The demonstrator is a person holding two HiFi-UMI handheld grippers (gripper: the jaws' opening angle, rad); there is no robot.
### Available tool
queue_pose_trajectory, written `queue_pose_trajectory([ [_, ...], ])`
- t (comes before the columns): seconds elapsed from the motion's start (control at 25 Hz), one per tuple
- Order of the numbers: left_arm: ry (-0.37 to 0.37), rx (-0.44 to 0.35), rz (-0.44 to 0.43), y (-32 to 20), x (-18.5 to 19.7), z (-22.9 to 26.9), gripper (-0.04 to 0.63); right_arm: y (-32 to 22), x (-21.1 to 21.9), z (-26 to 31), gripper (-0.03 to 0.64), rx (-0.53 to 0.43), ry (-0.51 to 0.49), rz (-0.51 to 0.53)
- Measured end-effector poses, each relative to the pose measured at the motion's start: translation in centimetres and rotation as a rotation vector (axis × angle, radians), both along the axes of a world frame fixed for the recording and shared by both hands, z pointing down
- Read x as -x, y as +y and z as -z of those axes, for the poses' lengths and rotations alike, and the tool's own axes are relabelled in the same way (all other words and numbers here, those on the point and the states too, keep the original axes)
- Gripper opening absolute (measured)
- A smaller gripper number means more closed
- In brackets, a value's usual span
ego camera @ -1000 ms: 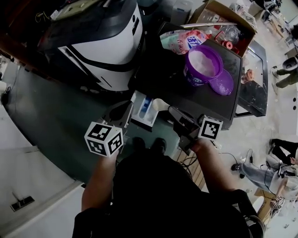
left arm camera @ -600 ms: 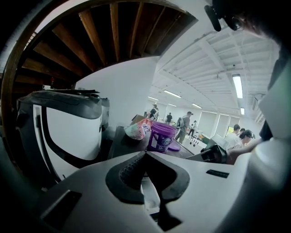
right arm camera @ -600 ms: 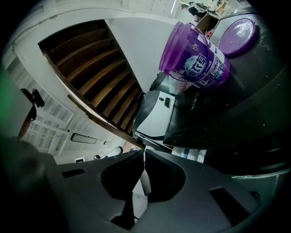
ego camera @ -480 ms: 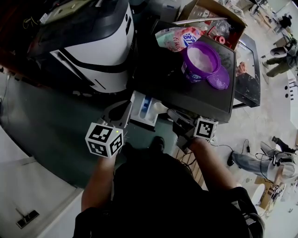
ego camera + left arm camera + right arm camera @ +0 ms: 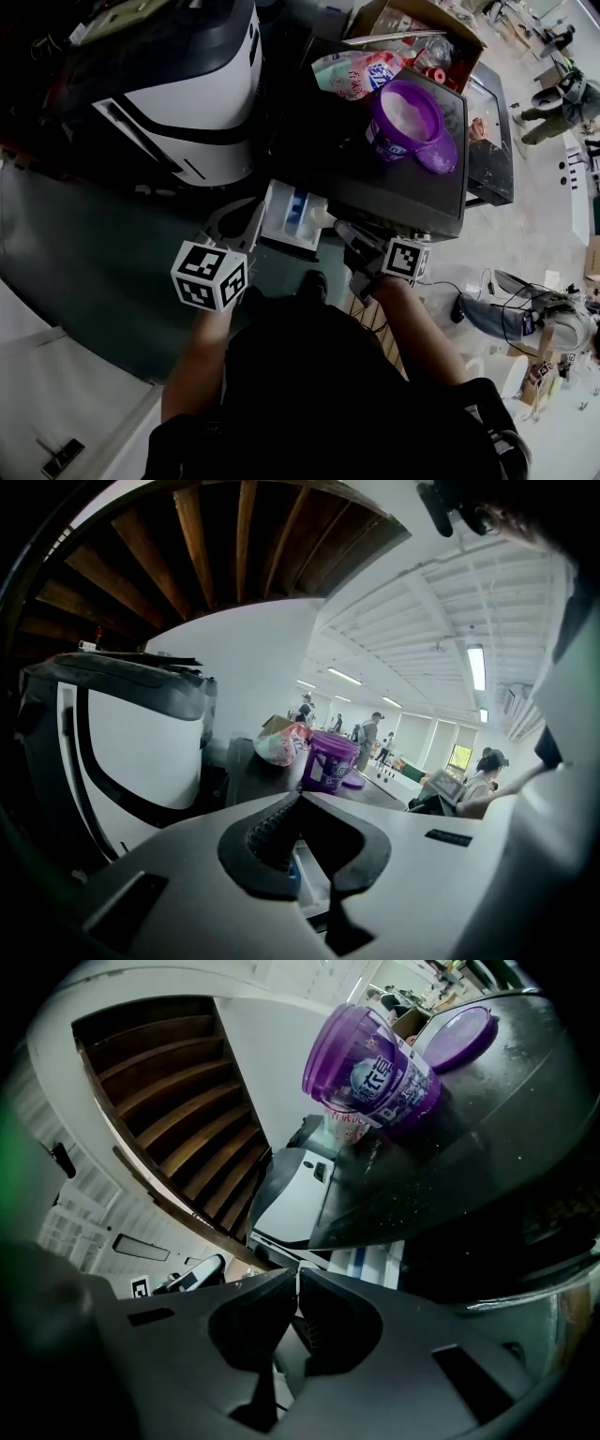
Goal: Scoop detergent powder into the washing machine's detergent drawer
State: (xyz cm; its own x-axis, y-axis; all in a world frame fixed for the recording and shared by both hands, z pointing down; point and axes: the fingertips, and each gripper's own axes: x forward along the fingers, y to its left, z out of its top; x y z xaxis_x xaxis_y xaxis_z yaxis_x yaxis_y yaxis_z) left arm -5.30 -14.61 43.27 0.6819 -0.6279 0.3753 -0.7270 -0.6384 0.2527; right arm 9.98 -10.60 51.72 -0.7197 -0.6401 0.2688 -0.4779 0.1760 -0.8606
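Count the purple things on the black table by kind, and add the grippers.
Purple tub: 1
Purple lid: 1
Grippers: 2 (left gripper, right gripper)
Total: 4

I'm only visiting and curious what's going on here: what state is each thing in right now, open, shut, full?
Detergent drawer: pulled out of the washing machine.
Purple tub: open, white powder inside.
Lid: off, lying beside the tub.
Left gripper: jaws shut, nothing between them.
Right gripper: jaws shut, nothing seen between them.
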Motion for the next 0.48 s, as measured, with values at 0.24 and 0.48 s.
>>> queue_pose_trajectory([
  [0.24, 0.007, 0.005, -0.001, -0.4, 0.6, -0.3, 0.003, -0.1, 0.5, -1.3, 0.021, 0.009, 0.075, 0.01],
  [0.48, 0.011, 0.016, 0.001, -0.1, 1.0, -0.8, 0.003, -0.1, 0.8, -2.5, 0.021, 0.008, 0.165, 0.037],
])
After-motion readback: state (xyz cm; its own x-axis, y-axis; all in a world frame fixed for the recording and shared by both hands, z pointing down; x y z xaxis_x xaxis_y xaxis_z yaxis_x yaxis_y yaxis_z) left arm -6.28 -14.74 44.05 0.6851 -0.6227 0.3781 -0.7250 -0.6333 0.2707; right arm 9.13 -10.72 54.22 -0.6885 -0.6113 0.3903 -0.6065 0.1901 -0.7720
